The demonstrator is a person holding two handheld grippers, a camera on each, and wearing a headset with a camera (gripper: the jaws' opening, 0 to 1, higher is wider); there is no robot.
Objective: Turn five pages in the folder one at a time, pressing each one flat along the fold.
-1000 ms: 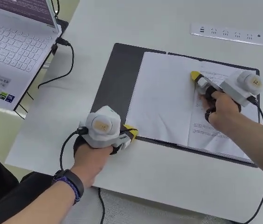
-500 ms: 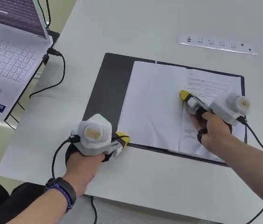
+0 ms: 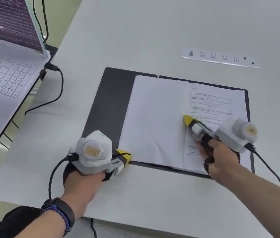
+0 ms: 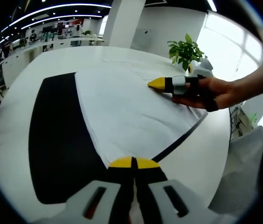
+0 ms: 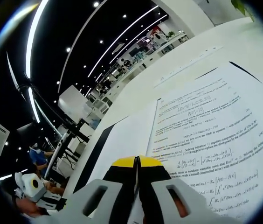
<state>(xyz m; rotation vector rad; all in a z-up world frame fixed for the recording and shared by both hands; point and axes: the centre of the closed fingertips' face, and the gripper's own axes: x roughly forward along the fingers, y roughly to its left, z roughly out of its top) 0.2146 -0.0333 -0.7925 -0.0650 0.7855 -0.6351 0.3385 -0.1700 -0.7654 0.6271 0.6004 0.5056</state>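
The white table point(image 3: 130, 29) carries an open black folder point(image 3: 111, 99), a white power strip point(image 3: 217, 57) beyond it and a black cable point(image 3: 55, 96). A laptop point(image 3: 6, 74) seems to rest at its left edge.

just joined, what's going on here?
A person works an open folder on a table with two handheld grippers. The right gripper, jaws shut, has its tip on the fold between a blank page and a printed page. The left gripper, jaws shut, sits at the blank page's near corner.

Bright, even; soft shadows (fisheye edges warped).
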